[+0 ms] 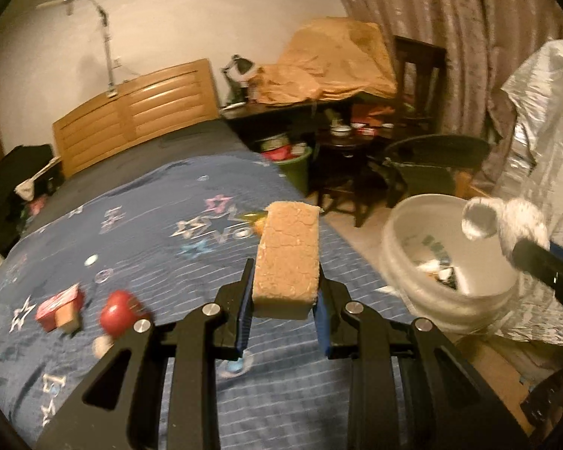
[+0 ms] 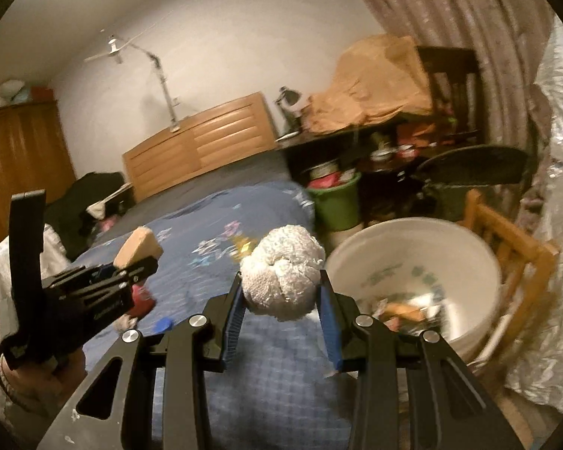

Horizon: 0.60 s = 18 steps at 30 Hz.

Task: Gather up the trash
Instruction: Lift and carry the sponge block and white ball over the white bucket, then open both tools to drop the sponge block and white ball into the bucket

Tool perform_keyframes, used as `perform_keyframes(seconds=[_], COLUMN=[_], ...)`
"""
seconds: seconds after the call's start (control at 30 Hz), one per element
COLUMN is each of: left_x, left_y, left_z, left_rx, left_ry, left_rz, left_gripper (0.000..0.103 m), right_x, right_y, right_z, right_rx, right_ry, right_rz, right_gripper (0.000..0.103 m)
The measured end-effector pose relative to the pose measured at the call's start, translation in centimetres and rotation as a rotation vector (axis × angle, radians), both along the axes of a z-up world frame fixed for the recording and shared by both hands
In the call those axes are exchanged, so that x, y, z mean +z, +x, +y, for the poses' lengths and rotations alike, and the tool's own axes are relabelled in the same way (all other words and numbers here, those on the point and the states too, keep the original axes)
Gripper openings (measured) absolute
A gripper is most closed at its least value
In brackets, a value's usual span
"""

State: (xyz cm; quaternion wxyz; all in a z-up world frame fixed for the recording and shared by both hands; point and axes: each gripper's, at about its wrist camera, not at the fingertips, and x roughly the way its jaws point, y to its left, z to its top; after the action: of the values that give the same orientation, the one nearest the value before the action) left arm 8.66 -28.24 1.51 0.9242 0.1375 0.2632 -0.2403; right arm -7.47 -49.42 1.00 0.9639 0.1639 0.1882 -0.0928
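Note:
My left gripper (image 1: 284, 292) is shut on a tan sponge block (image 1: 287, 258) and holds it above the blue bed cover. It also shows in the right wrist view (image 2: 139, 258) with the sponge (image 2: 139, 249). My right gripper (image 2: 281, 292) is shut on a white rolled sock ball (image 2: 283, 275), just left of a white bucket (image 2: 469, 262) that holds trash. In the left wrist view the sock ball (image 1: 503, 219) hangs over the bucket's rim (image 1: 394, 232). A red carton (image 1: 58, 305) and a red round object (image 1: 116, 311) lie on the bed.
The bed (image 1: 131, 225) has a wooden headboard (image 1: 139, 108). A green bin (image 2: 336, 202) full of items, a dark side table (image 1: 341, 138), a cluttered desk and chairs stand beyond. A wooden chair (image 2: 514, 251) and foil sheeting (image 2: 559, 262) are at right.

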Motion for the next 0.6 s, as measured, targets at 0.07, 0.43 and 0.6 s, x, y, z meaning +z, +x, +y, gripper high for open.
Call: perform_keyframes(seconds=[0.07,0.43,0.6], left_x=[-0.1,-2.6,-4.2], left_y=[0.1,1.9,2.8], left_z=[-1.7,-10.9,-14.0], left_rx=[-0.036,-0.294,-0.448], left_ry=[0.0,-0.026,-0.051], left_rz=[0.011,0.163,0.274], left_gripper=[0.026,0.026,0.026], right_x=[0.1,-1.0,-1.9], right_y=[-0.3,-1.4,-1.0], right_z=[-1.7,-11.5,-14.4], right_rx=[-0.03,-0.205,-0.235], right_ry=[-0.007,-0.03,-0.029], right_rz=[0.003,0.077,0.119], right_gripper=[0.038,0.039,0.039])
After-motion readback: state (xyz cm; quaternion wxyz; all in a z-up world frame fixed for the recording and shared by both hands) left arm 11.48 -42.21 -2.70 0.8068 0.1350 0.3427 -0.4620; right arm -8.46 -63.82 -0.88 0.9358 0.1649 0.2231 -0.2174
